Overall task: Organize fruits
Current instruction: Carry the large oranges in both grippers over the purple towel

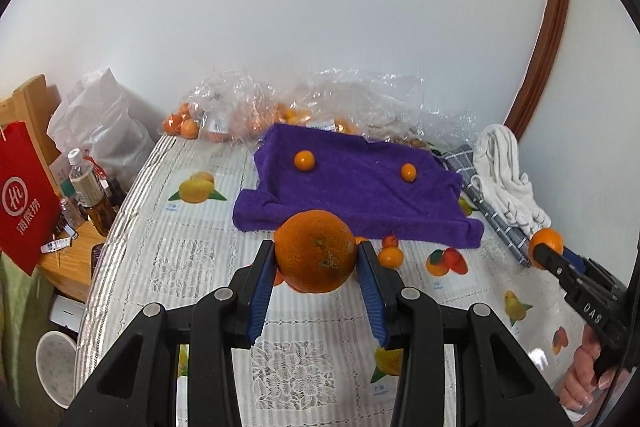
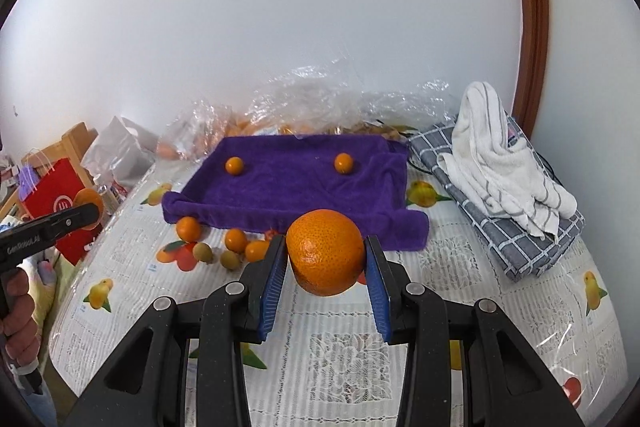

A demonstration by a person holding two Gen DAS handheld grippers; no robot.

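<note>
Clamping a large orange (image 1: 315, 255) between the blue pads of my left gripper (image 1: 316, 259), I hold it above the fruit-print tablecloth (image 1: 192, 247), in front of the purple towel (image 1: 360, 195). My right gripper (image 2: 326, 259) is closed on a second orange (image 2: 326, 251) the same way. Two small oranges (image 2: 234, 165) sit on the towel, and more small fruit (image 2: 236, 239) lies on the cloth by its near edge.

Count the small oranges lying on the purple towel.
2. One small orange lies at the far left of the purple towel, the other at the far right. Folds may hide more.
</note>
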